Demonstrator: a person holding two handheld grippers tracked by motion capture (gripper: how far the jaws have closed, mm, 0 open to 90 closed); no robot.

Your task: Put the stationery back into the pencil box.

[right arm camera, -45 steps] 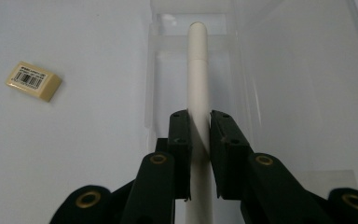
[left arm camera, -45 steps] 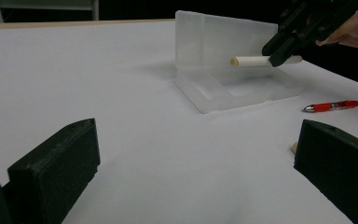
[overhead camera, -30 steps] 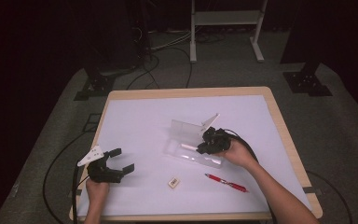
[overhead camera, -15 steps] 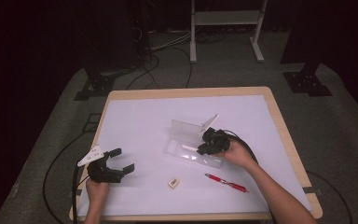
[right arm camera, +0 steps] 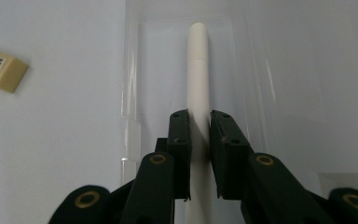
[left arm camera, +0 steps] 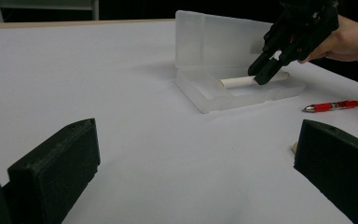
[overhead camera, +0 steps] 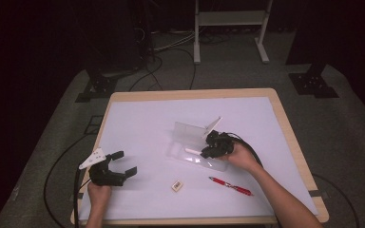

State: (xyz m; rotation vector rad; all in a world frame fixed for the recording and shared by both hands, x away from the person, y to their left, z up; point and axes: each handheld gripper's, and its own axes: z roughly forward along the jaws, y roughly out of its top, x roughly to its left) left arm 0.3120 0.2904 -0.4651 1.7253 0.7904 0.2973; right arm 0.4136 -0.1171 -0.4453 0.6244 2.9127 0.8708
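Listing first the white pen [right arm camera: 198, 79]: we find it lying in the tray of the clear plastic case [overhead camera: 196, 154], its long axis along the length of the tray, and pinched near one end by the right claw [right arm camera: 199, 140]. In the right gripper view the pen runs straight away from that claw, in line with its jaws, which stand narrow and press on the barrel from both sides. In the left gripper view the same pen [left arm camera: 242, 81] rests low in the tray with the right claw [left arm camera: 266, 74] bearing down on it from above. We judge that the coming move turns on this alignment: the pen sits along the tray, so letting go should leave it seated there.

Next, the case: lid [overhead camera: 190, 130] standing open and upright behind the tray, near the middle of the desk [overhead camera: 138, 118].

Next, the red pen [overhead camera: 230, 185]: on the desk just in front of the case, close to the right forearm, apart from the case.

Next, the eraser [overhead camera: 176, 185]: left of the red pen; a barcode label shows on it [right arm camera: 0, 67], its print too small for us to read.

Last, the left claw [overhead camera: 121, 162]: jaws wide, holding nothing, well apart from the case at the desk's near left.
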